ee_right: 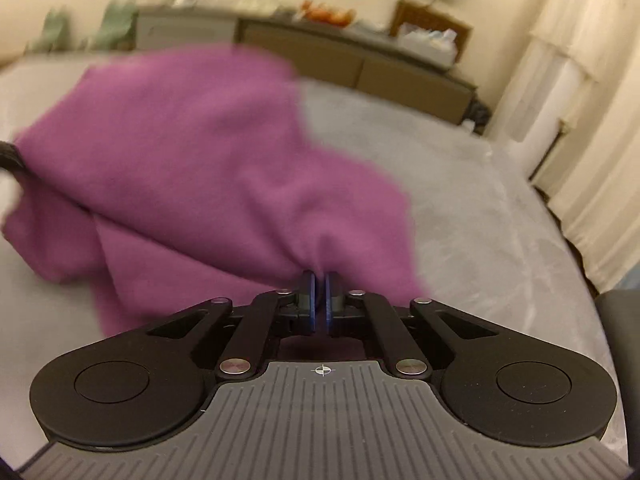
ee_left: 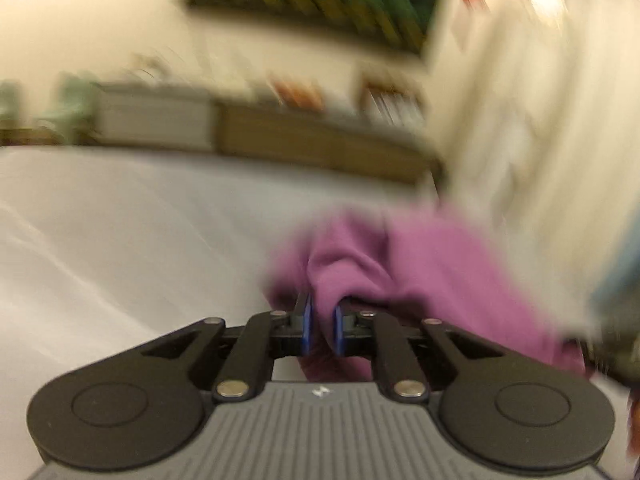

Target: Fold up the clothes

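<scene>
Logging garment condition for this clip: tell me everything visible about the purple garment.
The purple garment is a soft, knit-looking cloth in plain purple, crumpled and bunched with loose folds, not yet folded. It lies partly on the grey bed sheet. The right tool pinches one gathered edge; the left tool pinches another bunch. Blur hides seams, sleeves or a label.

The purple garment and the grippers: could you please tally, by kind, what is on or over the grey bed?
Purple garment: 1, bunched on the grey bed.
Grippers: 2, the left gripper and the right gripper, each shut on a fold of the garment.
Total: 3.
</scene>
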The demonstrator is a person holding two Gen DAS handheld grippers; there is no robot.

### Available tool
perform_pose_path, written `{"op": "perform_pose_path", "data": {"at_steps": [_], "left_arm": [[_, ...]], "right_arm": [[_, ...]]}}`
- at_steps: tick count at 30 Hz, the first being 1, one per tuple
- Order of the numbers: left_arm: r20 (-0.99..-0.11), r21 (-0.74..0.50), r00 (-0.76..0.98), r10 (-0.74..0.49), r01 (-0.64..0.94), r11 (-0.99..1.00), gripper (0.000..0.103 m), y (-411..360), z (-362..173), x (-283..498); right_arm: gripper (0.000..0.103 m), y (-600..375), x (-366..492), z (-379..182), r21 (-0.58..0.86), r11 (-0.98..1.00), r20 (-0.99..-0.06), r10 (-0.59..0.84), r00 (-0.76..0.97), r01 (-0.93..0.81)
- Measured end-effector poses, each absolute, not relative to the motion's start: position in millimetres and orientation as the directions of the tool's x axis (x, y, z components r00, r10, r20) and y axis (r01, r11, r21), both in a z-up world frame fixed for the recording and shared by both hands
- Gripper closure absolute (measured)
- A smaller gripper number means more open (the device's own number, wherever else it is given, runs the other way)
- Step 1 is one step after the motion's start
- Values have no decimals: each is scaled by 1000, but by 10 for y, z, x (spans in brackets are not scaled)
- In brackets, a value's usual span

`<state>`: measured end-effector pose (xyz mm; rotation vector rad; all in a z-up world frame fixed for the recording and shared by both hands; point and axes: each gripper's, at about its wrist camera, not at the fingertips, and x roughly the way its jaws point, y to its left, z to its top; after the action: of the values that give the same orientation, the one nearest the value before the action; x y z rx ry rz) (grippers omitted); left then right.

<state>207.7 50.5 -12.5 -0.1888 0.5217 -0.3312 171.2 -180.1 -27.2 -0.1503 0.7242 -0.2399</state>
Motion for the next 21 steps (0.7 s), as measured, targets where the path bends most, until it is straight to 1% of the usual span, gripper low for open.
{"op": "perform_pose_path", "data": {"at_steps": [2, 3, 4, 5, 6, 7, 8, 9, 10, 11, 12, 13, 14, 16, 18, 20, 21], "left_arm": [[-392, -269, 873, -290, 193, 944, 91, 894, 99, 1850], [-362, -275, 897, -254, 158, 948, 90, 1087, 204, 1739], [-391, -272, 897, -206, 101, 957, 88, 1241, 160, 1690], [-446, -258, 878, -171, 57, 964, 87, 1364, 38, 1682], [-500, -247, 850, -163, 41, 968, 86, 1453, -100, 1690], [-557, -246, 817, -149, 9, 969, 85, 1553, -258, 1699], [-603, -252, 787, -132, -31, 967, 85, 1656, -393, 1694], [-620, -265, 773, -133, -47, 963, 82, 1745, -462, 1682], [-623, -276, 770, -140, -49, 960, 76, 1811, -498, 1677], [-618, -275, 774, -134, -53, 960, 72, 1864, -495, 1683], [-607, -270, 785, -123, -58, 961, 61, 1889, -452, 1719], [-596, -265, 795, -112, -63, 962, 48, 1915, -410, 1754], [-586, -260, 804, -103, -66, 963, 44, 1935, -367, 1793], [-600, -256, 786, -146, -15, 967, 33, 1752, -294, 2026], [-635, -213, 736, -235, 126, 969, 32, 1561, -269, 2313], [-687, -104, 690, -228, 218, 970, 31, 1343, -368, 2564], [-705, -94, 670, -233, 237, 967, 32, 1296, -473, 2636]], "right_arm": [[103, -1999, 1640, -132, -195, 945, -582, -328, 744, 264], [103, -2080, 1625, -127, -163, 944, -595, -325, 735, 286], [103, -2097, 1642, -179, -155, 949, -624, -310, 717, 275], [103, -2100, 1663, -222, -153, 953, -650, -297, 700, 263], [103, -2060, 1680, -240, -162, 956, -663, -289, 690, 244], [98, -2003, 1664, -249, -159, 961, -669, -273, 691, 225], [94, -1958, 1648, -249, -147, 967, -671, -252, 697, 209], [77, -1958, 1628, -223, -110, 973, -662, -223, 716, 202], [50, -1992, 1601, -196, -71, 976, -653, -201, 730, 204], [41, -2029, 1578, -173, -34, 977, -643, -181, 744, 208], [32, -2075, 1572, -159, -1, 976, -637, -169, 752, 219], [32, -2120, 1585, -148, 25, 973, -643, -161, 749, 231], [32, -2177, 1613, -144, 53, 969, -651, -151, 744, 243], [28, -2333, 1856, -139, 94, 962, -679, -127, 723, 256], [28, -2414, 2093, -226, 88, 961, -713, -123, 691, 263], [28, -2452, 2308, -368, 98, 964, -742, -94, 663, 246], [35, -2447, 2398, -435, 113, 966, -753, -68, 654, 231]]}}
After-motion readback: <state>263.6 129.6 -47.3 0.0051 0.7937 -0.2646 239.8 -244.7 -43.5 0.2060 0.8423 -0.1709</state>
